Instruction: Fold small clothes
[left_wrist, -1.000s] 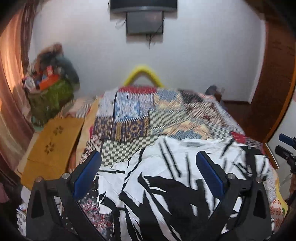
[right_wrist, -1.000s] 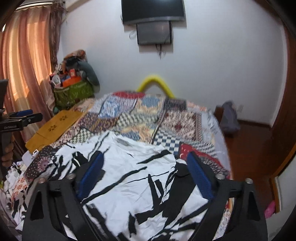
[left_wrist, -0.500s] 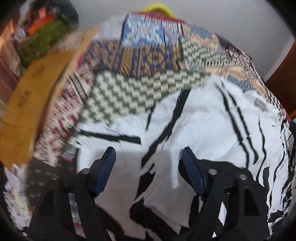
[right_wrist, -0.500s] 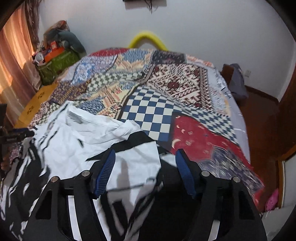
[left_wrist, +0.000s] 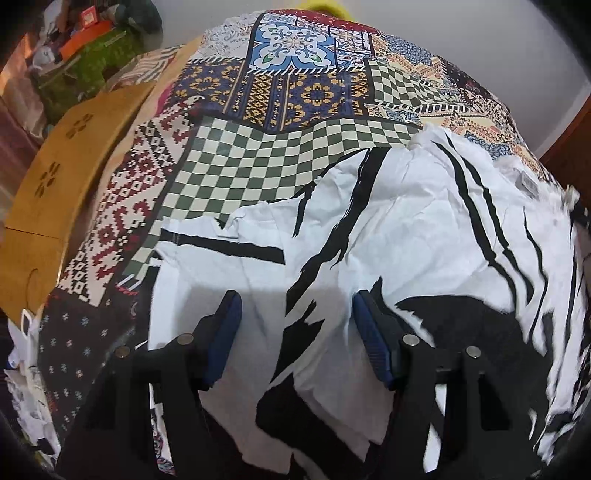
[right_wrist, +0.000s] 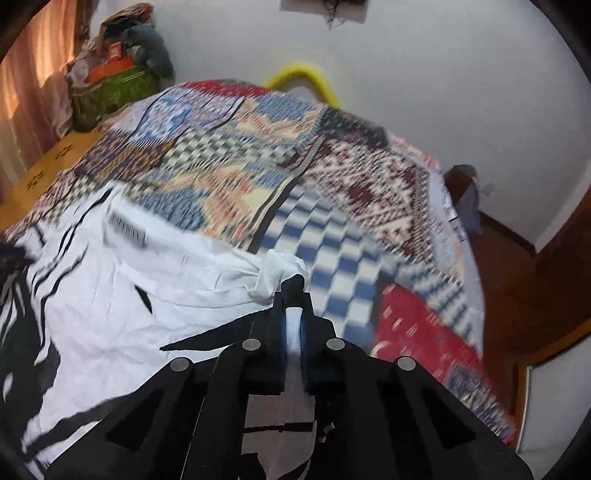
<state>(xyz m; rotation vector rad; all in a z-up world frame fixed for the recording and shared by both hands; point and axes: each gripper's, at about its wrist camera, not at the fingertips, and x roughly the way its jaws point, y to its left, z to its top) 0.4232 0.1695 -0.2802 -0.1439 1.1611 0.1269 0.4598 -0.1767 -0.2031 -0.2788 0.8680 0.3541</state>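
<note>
The right hand-held gripper (right_wrist: 293, 295) pinches the shirt (right_wrist: 122, 295) on the bed (right_wrist: 332, 206). The left hand-held gripper (left_wrist: 295, 314), closing, seems to straddle cloth, not pinching.

No legible text: neck label (right_wrist: 127, 229) on the shirt (right_wrist: 110, 295) too blurred.

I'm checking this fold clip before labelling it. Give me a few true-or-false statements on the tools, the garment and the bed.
1. The right tool is shut on a fold of the white garment with black brush strokes. True.
2. The left tool is clamped on that garment too. False: its blue pads stand apart over the cloth; its jaws have just been closing.
3. The garment lies on a patchwork quilt. True.
4. The garment is plain red. False: white with black.
</note>
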